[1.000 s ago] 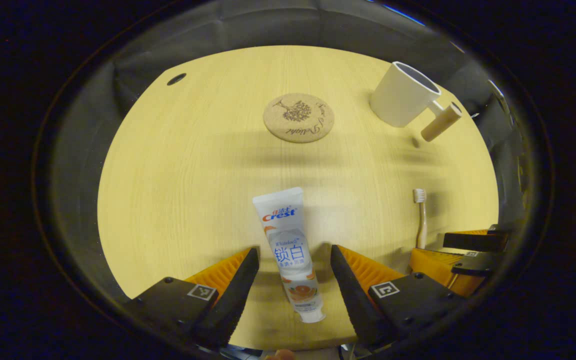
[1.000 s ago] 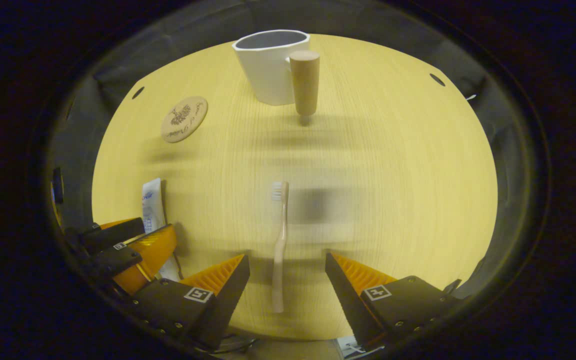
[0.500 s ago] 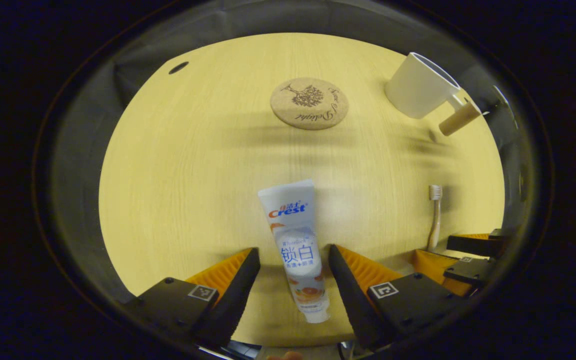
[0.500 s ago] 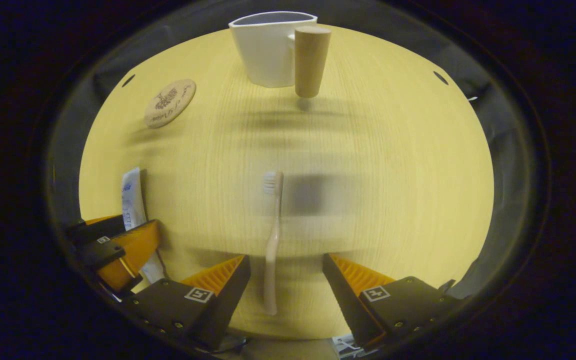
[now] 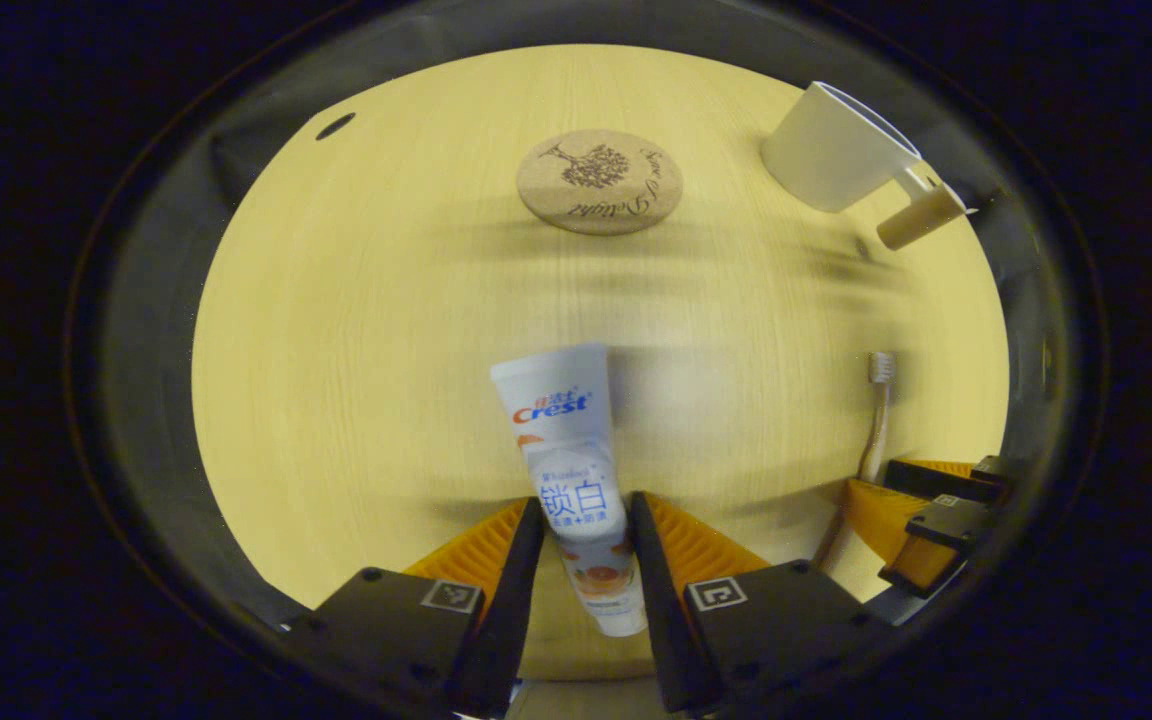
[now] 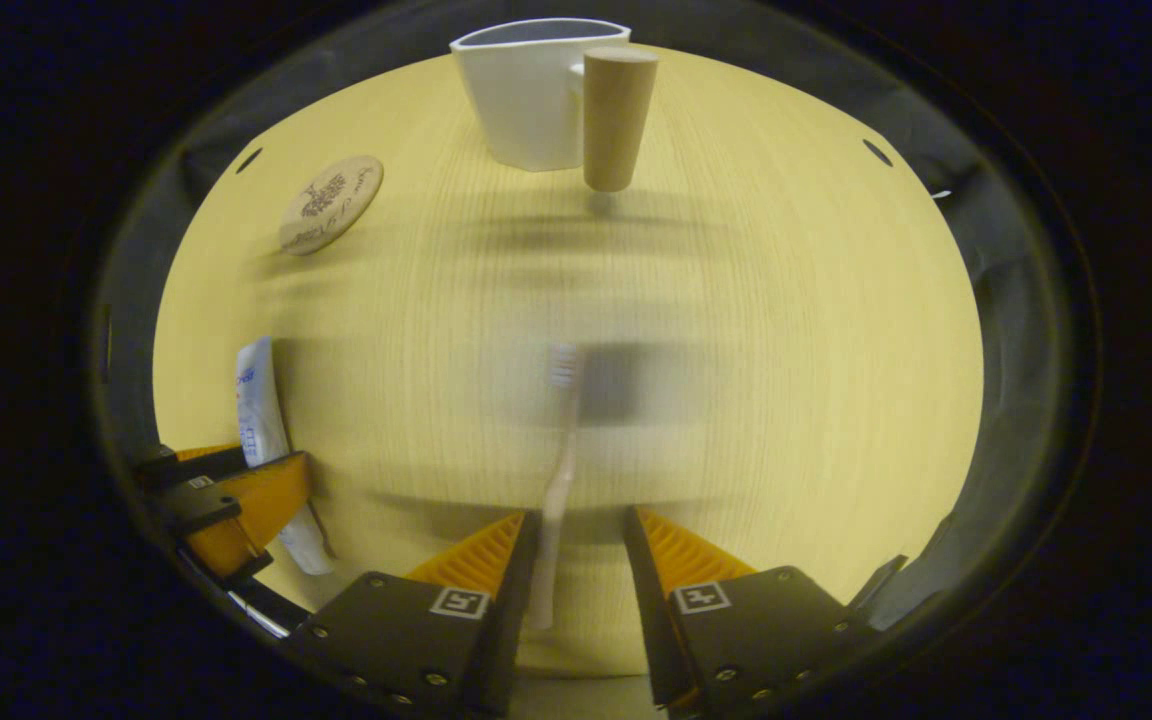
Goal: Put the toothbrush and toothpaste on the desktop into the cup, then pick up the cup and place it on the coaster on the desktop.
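left gripper view — left gripper (image 5: 584,540) seemingly pinching toothpaste (image 5: 572,478) on desktop (image 5: 356,330)

Your right gripper (image 6: 581,560) straddles the toothbrush (image 6: 558,480) (handle hugging your left finger, gap on the other side); cup (image 6: 534,95) straight ahead.

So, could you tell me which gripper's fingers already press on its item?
The left gripper, both fingers against the toothpaste; the right gripper shows a gap beside the toothbrush.
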`<state>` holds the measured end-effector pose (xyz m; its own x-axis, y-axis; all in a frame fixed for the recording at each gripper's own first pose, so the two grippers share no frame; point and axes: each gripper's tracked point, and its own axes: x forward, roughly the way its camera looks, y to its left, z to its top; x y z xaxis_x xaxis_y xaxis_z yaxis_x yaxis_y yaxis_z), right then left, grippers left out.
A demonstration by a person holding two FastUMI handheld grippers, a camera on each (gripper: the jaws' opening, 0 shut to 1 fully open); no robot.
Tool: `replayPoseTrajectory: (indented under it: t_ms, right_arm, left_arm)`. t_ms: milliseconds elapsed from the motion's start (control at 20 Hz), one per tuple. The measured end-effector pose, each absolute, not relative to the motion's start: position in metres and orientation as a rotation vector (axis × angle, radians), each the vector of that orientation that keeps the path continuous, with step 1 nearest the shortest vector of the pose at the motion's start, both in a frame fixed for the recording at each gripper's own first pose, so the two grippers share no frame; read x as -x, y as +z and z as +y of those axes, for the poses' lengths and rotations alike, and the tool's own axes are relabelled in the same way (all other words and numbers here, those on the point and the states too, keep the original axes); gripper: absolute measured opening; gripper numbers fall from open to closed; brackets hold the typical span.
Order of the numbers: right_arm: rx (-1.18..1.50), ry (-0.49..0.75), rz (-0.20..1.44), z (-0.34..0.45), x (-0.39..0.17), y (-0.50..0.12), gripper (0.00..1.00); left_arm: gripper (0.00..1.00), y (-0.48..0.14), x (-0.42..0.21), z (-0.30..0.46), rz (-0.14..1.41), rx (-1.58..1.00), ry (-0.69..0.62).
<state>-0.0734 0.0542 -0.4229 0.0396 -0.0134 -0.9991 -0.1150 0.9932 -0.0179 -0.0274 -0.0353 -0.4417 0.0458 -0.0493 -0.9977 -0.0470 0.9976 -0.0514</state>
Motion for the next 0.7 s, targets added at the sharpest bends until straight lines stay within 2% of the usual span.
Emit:
replayPoseTrajectory:
  t_ms: [50,100,200,350,400,450,500,600,700]
  right_arm:
    - [0.099,0.074,1.534,0.054,0.074,-0.423,0.43]
    - [0.099,0.077,1.538,0.054,0.074,-0.422,0.35]
    - [0.092,0.085,1.546,0.055,0.075,-0.422,0.35]
    - [0.07,0.103,1.556,0.061,0.079,-0.421,0.35]
    - [0.102,0.089,1.554,0.056,0.077,-0.419,0.35]
    - [0.081,0.058,1.536,0.054,0.075,-0.421,0.22]
    - [0.075,0.069,1.552,0.056,0.077,-0.421,0.1]
    - [0.066,0.088,1.548,0.057,0.078,-0.42,0.11]
    - [0.041,0.098,1.558,0.059,0.079,-0.418,0.11]
  left_arm:
    - [0.61,-0.435,0.02,-0.038,1.539,0.078,-0.004]
    - [0.53,-0.451,0.041,-0.037,1.555,0.072,-0.007]
    - [0.51,-0.448,0.013,-0.055,1.558,0.073,-0.005]
    - [0.45,-0.456,0.014,-0.048,1.569,0.082,0.011]
    - [0.35,-0.451,0.025,-0.041,1.561,0.089,0.023]
    - [0.41,-0.455,0.017,-0.049,1.564,0.086,0.02]
    - [0.41,-0.453,0.018,-0.049,1.564,0.084,0.017]
    - [0.35,-0.453,0.019,-0.049,1.566,0.093,0.019]
    - [0.35,-0.452,0.021,-0.049,1.569,0.103,0.018]
